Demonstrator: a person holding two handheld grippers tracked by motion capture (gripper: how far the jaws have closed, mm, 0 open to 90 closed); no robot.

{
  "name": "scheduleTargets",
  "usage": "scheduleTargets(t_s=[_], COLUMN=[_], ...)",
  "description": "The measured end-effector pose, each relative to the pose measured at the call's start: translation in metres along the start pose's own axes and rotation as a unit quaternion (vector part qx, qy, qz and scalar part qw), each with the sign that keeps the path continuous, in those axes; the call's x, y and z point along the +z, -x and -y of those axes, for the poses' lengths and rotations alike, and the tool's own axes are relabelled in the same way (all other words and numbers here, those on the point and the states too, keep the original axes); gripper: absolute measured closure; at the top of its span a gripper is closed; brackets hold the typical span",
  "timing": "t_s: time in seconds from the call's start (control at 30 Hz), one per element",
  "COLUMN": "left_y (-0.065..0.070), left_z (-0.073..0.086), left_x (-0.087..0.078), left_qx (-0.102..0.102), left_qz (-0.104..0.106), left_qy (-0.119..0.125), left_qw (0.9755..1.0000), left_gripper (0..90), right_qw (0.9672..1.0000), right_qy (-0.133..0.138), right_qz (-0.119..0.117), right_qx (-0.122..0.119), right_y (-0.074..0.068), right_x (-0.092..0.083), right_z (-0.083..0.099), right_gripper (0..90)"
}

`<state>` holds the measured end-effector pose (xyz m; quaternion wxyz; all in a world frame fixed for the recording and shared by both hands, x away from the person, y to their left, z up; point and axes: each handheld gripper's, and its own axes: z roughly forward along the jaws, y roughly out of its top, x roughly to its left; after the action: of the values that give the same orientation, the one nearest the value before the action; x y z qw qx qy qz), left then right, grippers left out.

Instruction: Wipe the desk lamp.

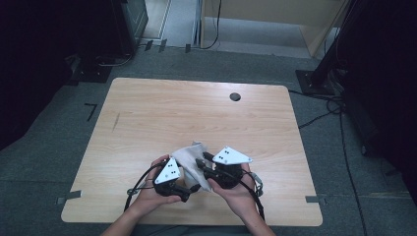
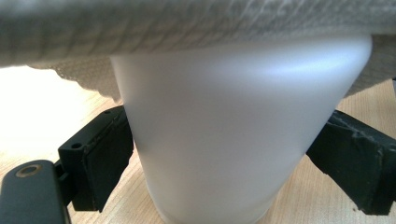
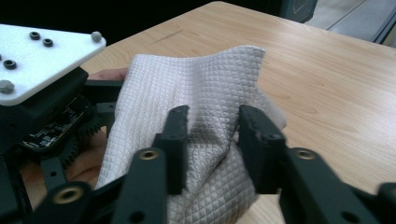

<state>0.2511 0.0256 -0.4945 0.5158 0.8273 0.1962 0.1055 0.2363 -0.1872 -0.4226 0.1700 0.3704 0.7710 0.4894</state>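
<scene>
Clamping my left hand-held gripper (image 2: pixel 219 154) on a frosted white cup (image 2: pixel 224 140), quilted grey cloth (image 3: pixel 205 107) draped over it, my right hand-held gripper (image 3: pixel 212 135) pinching a fold.

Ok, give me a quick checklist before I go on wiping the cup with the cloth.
1. Left tool clamped on cup: ok, pads press both sides.
2. Cloth over cup top: ok.
3. Right tool gripping cloth: cannot tell; fabric bunches between the jaws, pad contact unclear.
4. Cup bottom resting on table: cannot tell.
5. Cup's cleanliness: cannot tell, cloth covers it.
</scene>
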Motion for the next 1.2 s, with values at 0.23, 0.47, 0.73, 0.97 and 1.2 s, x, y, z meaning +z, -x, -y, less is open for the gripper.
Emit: scheduleTargets(t_s=[0.23,0.47,0.73,0.97,1.2], left_y=[-0.002,-0.009,-0.021,-0.027,-0.04], left_z=[0.001,0.001,0.002,0.003,0.003], left_x=[0.002,0.006,0.009,0.002,-0.02], left_qx=[-0.001,-0.013,-0.044,-0.058,-0.065], left_qz=[-0.011,-0.03,-0.069,-0.067,-0.075], left_qy=[-0.001,0.001,-0.004,-0.008,0.0], left_qw=[0.9999,0.9995,0.9967,0.9961,0.995], left_gripper=[12.3,16.6,16.5,10.0,5.1], right_qw=[0.9998,0.9982,0.9951,0.9922,0.9885], right_qy=[0.011,0.044,0.07,0.081,0.089], right_qz=[0.015,0.034,0.06,0.082,0.11], right_qx=[-0.007,0.021,0.035,0.046,0.052], right_y=[0.007,0.025,0.042,0.055,0.07], right_x=[-0.004,-0.017,-0.032,-0.044,-0.055], right_z=[0.001,0.002,0.0,0.0,0.003], right_gripper=[86.1,87.4,87.5,87.5,87.5])
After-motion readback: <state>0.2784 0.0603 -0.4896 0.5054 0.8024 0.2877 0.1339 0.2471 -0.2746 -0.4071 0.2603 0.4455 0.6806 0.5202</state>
